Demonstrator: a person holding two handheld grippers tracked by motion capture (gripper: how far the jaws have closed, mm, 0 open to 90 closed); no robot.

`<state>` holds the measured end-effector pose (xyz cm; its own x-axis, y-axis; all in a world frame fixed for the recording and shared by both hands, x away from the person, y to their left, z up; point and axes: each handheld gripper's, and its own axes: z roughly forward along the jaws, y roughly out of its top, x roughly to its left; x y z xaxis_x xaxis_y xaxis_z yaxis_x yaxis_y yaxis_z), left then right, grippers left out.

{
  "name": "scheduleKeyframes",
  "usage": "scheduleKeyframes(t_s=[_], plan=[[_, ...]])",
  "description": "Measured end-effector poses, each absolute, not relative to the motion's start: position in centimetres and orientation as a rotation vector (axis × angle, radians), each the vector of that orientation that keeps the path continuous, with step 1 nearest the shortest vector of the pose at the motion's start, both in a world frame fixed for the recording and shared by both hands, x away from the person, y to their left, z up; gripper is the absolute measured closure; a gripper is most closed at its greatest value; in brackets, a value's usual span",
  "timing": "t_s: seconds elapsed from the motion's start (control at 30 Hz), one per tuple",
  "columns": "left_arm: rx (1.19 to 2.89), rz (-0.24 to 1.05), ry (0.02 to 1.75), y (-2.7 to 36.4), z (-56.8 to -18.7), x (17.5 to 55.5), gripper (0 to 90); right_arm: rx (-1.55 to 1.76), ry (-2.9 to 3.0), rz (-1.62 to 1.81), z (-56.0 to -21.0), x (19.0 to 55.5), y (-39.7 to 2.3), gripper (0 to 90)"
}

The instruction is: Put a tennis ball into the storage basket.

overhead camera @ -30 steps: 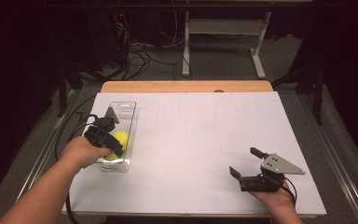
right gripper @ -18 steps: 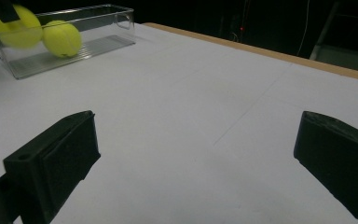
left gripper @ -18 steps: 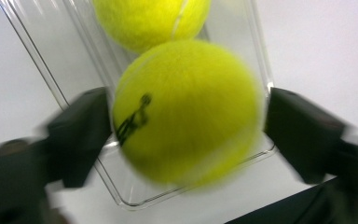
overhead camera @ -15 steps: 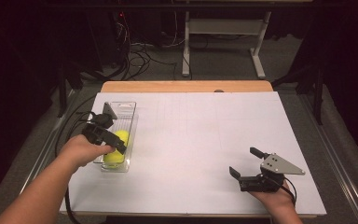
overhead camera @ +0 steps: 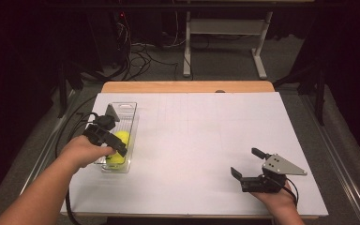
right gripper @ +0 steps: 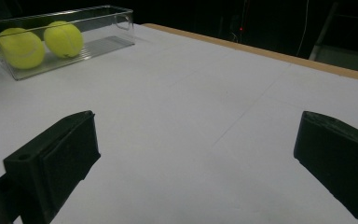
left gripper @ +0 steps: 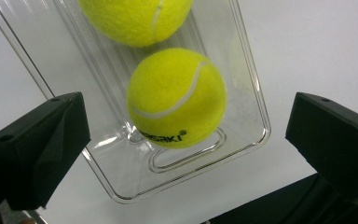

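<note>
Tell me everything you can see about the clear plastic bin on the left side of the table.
The clear bin is a long, narrow, transparent tray that looks like hard plastic, with a ribbed floor, rounded corners and a slot handle cut into each short end. It stands upright and flat on the white table, near its left edge, lengthwise away from the person. Two yellow tennis balls rest inside at its near end. The left gripper hovers over that end, jaws open and not touching the bin.
</note>
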<state>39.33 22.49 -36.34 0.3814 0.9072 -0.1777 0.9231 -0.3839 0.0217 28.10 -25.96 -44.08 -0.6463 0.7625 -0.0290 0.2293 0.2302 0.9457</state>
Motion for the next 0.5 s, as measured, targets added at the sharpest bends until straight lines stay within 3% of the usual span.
scheduleKeyframes(t_s=[0.5], plan=[[2.58,-0.191,1.613,19.6,-35.7,38.9,0.7,0.906,2.011,1.418,-44.0,28.0,-25.9,0.2]])
